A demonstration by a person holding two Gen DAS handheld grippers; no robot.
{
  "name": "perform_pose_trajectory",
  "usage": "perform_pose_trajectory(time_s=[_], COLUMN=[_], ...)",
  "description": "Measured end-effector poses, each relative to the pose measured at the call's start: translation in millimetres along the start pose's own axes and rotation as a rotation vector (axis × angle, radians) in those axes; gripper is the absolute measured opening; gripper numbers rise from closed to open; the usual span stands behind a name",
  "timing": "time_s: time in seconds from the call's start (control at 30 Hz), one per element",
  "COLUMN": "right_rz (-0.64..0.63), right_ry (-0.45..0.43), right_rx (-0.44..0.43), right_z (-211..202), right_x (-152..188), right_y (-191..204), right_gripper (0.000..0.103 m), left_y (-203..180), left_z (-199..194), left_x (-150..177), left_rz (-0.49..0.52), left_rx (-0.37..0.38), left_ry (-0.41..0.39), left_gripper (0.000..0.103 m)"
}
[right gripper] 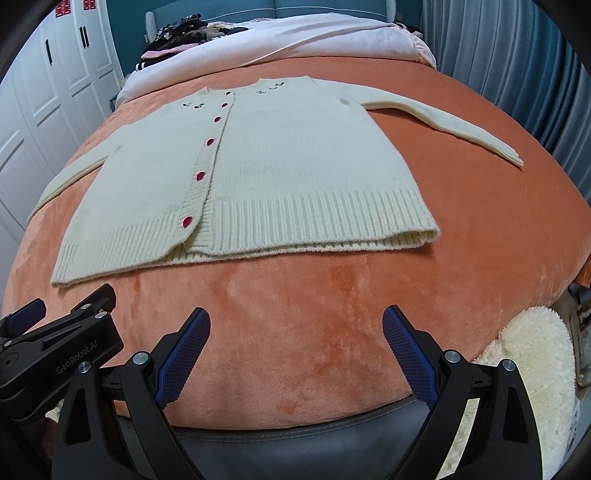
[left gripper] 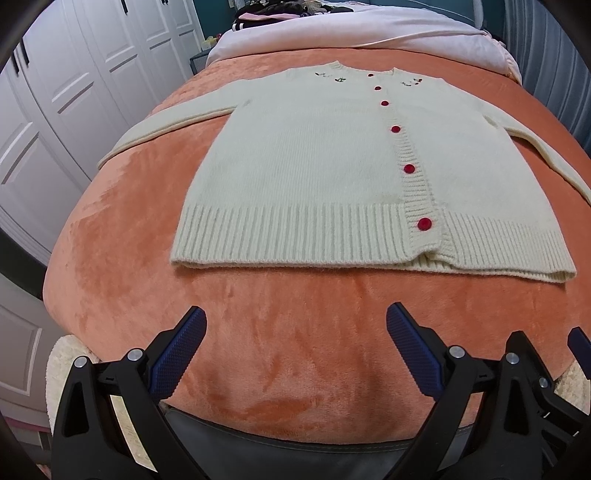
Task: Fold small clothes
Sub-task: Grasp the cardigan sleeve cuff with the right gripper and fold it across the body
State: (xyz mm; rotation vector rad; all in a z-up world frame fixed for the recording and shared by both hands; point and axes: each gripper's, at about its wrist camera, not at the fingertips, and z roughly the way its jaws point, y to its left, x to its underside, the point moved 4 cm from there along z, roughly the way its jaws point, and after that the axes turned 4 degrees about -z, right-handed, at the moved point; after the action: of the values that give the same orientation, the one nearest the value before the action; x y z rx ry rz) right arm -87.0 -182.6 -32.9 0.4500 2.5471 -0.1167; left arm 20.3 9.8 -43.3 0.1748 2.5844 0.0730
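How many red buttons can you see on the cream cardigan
6, in a line down the front band of the cardigan: one at the neckline, then, and the lowest on the ribbed hem. None seem hidden.

bed with orange plush blanket fills mid frame. cream cardigan flat on it, centre, sleeves spread. white duvet bunched along top edge.

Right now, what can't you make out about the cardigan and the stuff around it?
- Cardigan: its right sleeve end runs off the left wrist view's edge.
- Left sleeve cuff: in the right wrist view, fisheye edge blurs it.
- Embroidery near the collar: too small to read.
- Clothes pile: too far away to identify.
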Motion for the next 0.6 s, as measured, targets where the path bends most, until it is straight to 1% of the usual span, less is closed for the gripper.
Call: perform_pose_trajectory(time_s=[0.03, 0.1, 0.13, 0.2, 0.27, 0.37, 0.43, 0.53, 0.6], right_rz=[-0.006, -0.015, 0.001, 0.073, 0.169, 0.338, 0.428, 0.539, 0.625], right_ry=[-0.001, -0.004, -0.010, -0.030, -0.036, -0.053, -0.074, -0.091, -0.098], right_rx=[-0.011, -0.055, -0.086, -0.127, -0.139, -0.117, -0.085, -0.044, -0.034], right_z=[1, 2, 2, 6, 18, 39, 56, 85, 105], right_x=[-2, -8, -13, -27, -47, -80, -102, -131, -144], right_y=[0, -4, -11, -38, -79, -156, -209, -278, -316], right_gripper=[0.093, 0.093, 0.093, 0.093, 0.093, 0.093, 0.093, 0.093, 0.093], left_y=[0, 0, 3, 13, 23, 38, 47, 56, 58], left_z=[1, 1, 0, -3, -2, 6, 15, 31, 42], left_x=[0, -4, -7, -18, -30, -48, -57, -68, -73], left_rz=[-0.002, -0.017, -0.039, -0.085, -0.117, -0.171, -0.201, -0.229, -0.241], left_rx=[0.008, 0.049, 0.072, 0.095, 0.111, 0.123, 0.117, 0.102, 0.088], left_ry=[0.005, 0.014, 0.012, -0.017, -0.035, -0.044, -0.042, -0.034, -0.032], left_gripper=[0.096, 0.097, 0.097, 0.098, 0.098, 0.098, 0.098, 0.098, 0.098])
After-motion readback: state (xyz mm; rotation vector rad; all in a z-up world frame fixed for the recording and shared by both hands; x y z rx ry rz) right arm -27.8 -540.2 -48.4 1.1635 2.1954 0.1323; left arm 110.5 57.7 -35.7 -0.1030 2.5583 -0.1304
